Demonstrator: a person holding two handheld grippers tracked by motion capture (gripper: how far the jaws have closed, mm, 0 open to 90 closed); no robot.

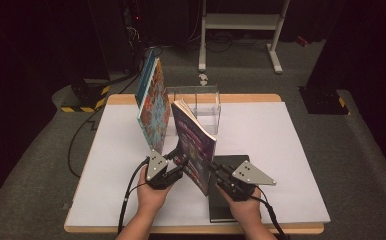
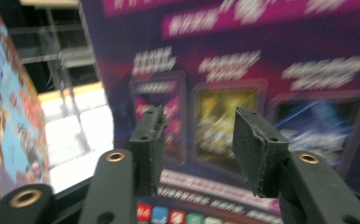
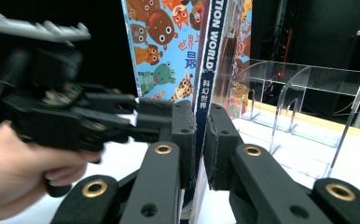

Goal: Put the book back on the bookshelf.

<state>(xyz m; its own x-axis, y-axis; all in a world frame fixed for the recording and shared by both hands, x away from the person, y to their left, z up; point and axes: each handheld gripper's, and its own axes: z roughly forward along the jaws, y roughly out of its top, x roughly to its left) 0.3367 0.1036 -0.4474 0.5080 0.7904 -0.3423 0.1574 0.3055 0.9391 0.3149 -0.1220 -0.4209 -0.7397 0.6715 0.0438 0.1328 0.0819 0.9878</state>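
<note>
High view: two hand-held tongs work over a white worktop [image 1: 281,150] with a wooden edge.
Right tongs [image 1: 216,170]: clenched on the spine edge of a purple glossy paperback magazine [image 1: 195,145], holding it upright and tilted just ahead of the jaws, probably to keep it from falling.
Left tongs [image 1: 181,162]: released, jaws apart with nothing between them, just beside the magazine's cover.
Left gripper view: the purple cover [image 2: 243,93] sits close behind the open jaws, not pinched.
Second book: a blue picture book with cartoon animals [image 1: 151,105] stands upright beyond the left tongs.
Clear acrylic book stand [image 1: 201,107]: beyond both tongs, likely where the books belong.
Black flat board [image 1: 221,200]: lies under the right tongs.
</note>
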